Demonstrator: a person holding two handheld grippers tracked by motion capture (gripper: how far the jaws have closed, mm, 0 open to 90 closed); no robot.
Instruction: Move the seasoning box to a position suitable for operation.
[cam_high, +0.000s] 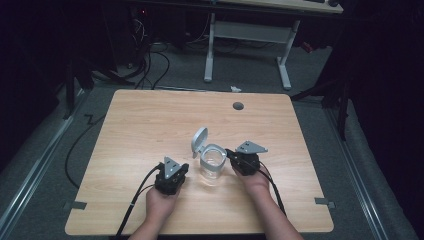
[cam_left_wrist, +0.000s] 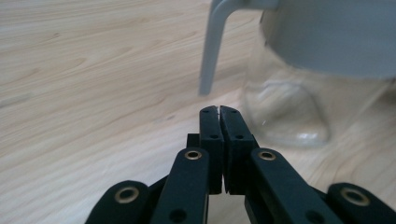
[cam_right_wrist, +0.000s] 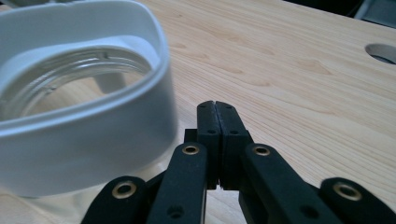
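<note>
Between 2 closed, empty claws on the counter (cam_high: 130, 120) stands an upright jar (cam_high: 212, 165) with its lid (cam_high: 199, 140) flipped open, the right claw (cam_high: 229, 152) just beside its rim, the left claw (cam_high: 186, 171) farther off.

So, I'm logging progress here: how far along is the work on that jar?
Done: the jar's hinged lid stands flipped open. In hand: nothing; the left tongs and right tongs are shut and empty, one on each side of the jar. Left: nothing shows inside the jar.
</note>
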